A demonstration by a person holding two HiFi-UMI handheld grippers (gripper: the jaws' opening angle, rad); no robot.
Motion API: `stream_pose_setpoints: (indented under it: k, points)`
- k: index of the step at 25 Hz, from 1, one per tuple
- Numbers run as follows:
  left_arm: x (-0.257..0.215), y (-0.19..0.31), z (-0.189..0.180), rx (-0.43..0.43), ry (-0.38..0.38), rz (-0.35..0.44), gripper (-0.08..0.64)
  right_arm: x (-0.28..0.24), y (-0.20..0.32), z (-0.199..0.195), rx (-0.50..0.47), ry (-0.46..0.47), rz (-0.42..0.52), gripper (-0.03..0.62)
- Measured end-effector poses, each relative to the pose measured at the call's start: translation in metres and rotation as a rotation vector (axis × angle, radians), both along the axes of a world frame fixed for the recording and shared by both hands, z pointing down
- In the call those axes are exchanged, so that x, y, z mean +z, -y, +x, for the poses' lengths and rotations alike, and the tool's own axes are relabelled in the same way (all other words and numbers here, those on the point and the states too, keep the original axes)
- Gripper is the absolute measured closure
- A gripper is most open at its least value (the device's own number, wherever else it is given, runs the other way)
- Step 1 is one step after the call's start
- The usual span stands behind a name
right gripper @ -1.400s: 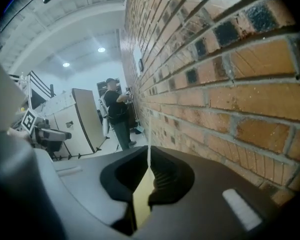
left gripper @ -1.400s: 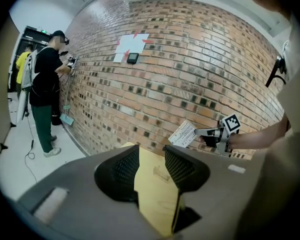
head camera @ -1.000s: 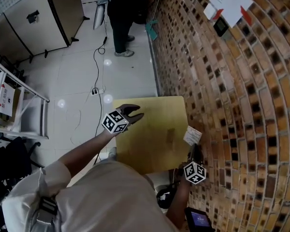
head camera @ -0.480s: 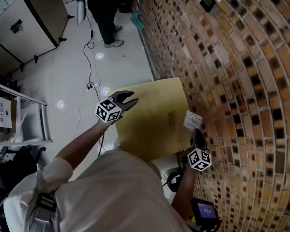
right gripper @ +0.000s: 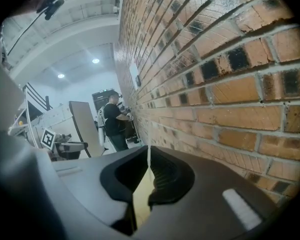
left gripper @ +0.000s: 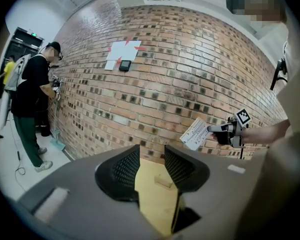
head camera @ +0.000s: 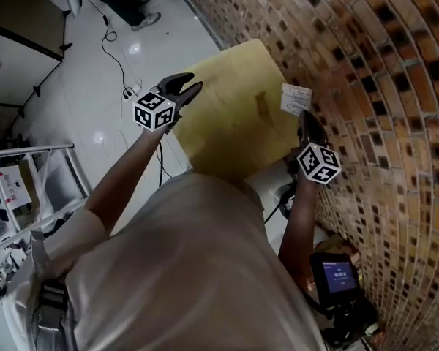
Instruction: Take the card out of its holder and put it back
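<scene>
A white printed card [head camera: 295,99] is pinched at its lower edge by my right gripper [head camera: 305,120], which is shut on it and holds it up close to the brick wall [head camera: 380,86]. The left gripper view shows the same card [left gripper: 194,133] tilted in front of the bricks. In the right gripper view the card [right gripper: 149,153] is only a thin white edge between the shut jaws. My left gripper [head camera: 186,87] hovers open and empty over the left edge of the yellow table [head camera: 227,134]. High on the wall sits a small black box [left gripper: 124,65] among white sheets with red arrows.
A small pale block [left gripper: 163,182] lies on the table. A person [left gripper: 32,104] stands at the wall further along. A cable [head camera: 121,68] trails over the white floor, a metal rack [head camera: 29,167] stands at the left, and a lit screen [head camera: 336,276] is at the lower right.
The head view has swung, so the table and both grippers sit higher in the picture and the wall box has left it. The card stays in my right gripper; neither hand has visibly shifted.
</scene>
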State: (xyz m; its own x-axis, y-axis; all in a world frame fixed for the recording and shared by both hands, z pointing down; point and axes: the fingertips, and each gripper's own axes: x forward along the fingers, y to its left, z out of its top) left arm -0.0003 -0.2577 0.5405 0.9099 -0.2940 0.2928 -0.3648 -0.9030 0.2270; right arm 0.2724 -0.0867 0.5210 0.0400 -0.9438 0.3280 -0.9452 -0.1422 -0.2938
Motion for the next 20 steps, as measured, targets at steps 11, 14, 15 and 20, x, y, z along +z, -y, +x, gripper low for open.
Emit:
stream_pose_setpoints:
  k: [11,14,15,20]
  points:
    - [-0.006,0.000,0.023,0.023,0.011,0.018,0.387,-0.009,0.001,-0.002,-0.003,-0.008,0.017,0.578]
    - [-0.008,0.004,0.023,0.017,0.011,0.020,0.387,-0.008,0.000,-0.001,-0.003,-0.011,0.014,0.578]
    - [-0.007,0.004,0.023,0.014,0.013,0.018,0.387,-0.008,-0.001,0.000,-0.002,-0.013,0.012,0.578]
    - [0.006,0.000,0.022,-0.004,0.037,-0.012,0.416,0.007,-0.006,0.005,-0.001,-0.019,-0.019,0.578]
